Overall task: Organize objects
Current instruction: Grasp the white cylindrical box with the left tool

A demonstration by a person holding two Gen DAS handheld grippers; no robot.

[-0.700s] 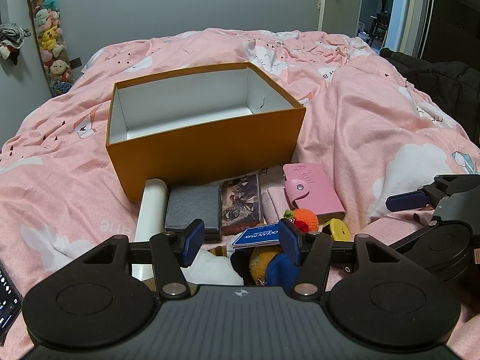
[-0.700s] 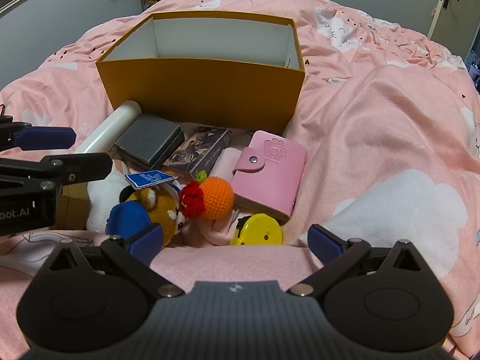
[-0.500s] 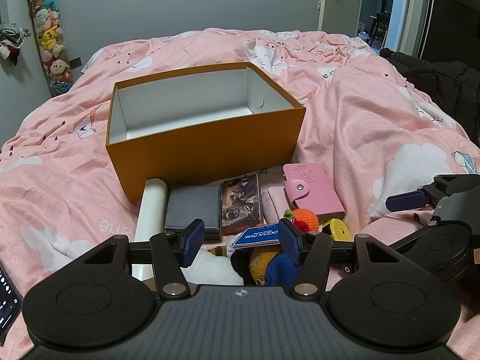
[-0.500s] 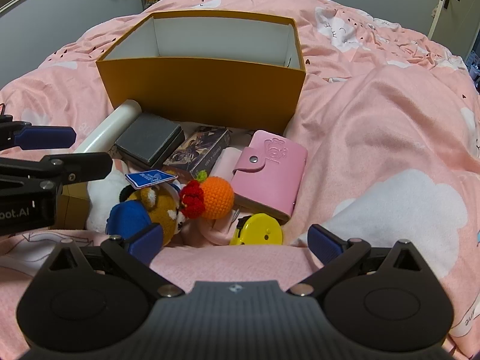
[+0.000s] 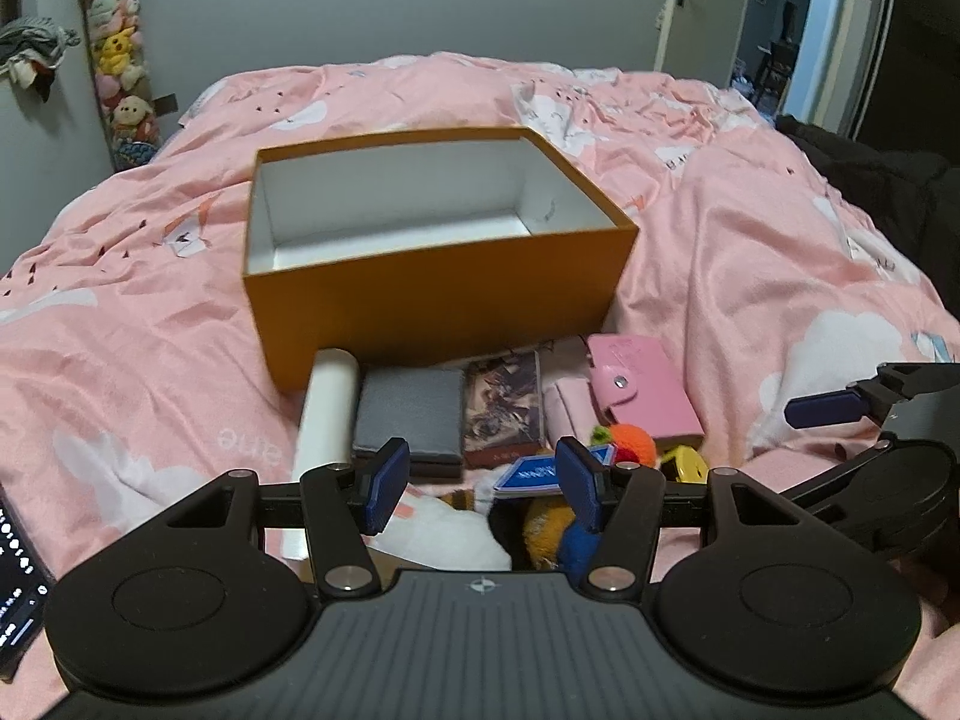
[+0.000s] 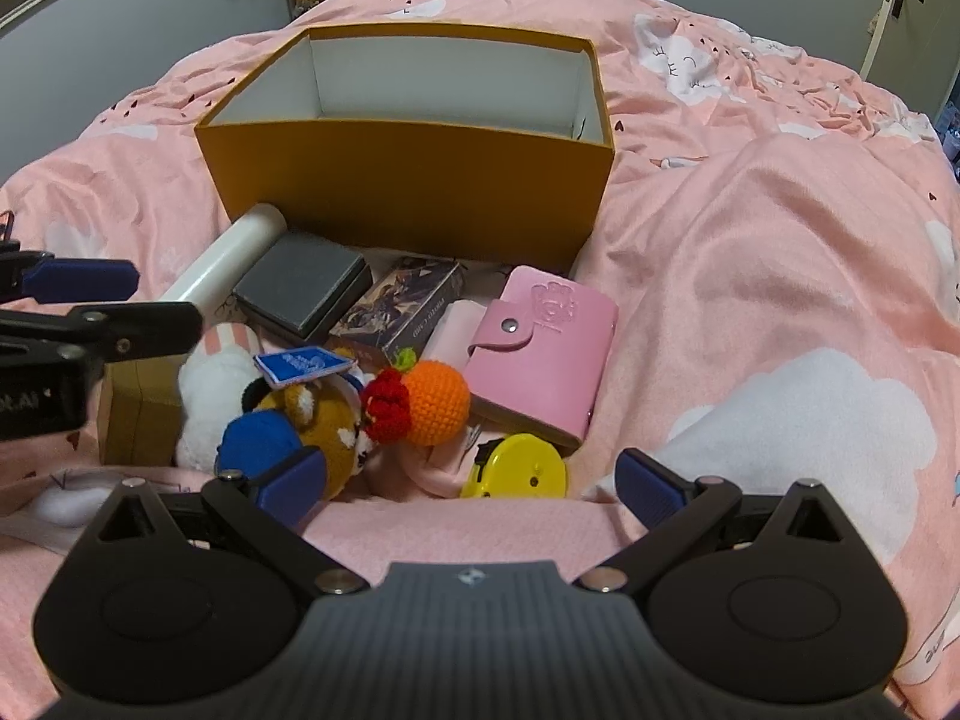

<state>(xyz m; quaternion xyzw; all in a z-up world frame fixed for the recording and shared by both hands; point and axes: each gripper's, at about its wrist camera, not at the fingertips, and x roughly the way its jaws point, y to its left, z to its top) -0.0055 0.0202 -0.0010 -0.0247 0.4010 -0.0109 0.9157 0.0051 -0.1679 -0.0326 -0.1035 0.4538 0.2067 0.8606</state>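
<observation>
Open orange box (image 5: 432, 300), white inside

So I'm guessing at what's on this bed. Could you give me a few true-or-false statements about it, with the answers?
1. The orange box holds nothing. True.
2. The pink wallet lies inside the box. False: it lies on the bed in front of it.
3. The right tool grips the yellow disc. False: it is open and holds nothing.
4. The white tube lies beside the grey case. True.
5. The left tool is open. True.
</observation>
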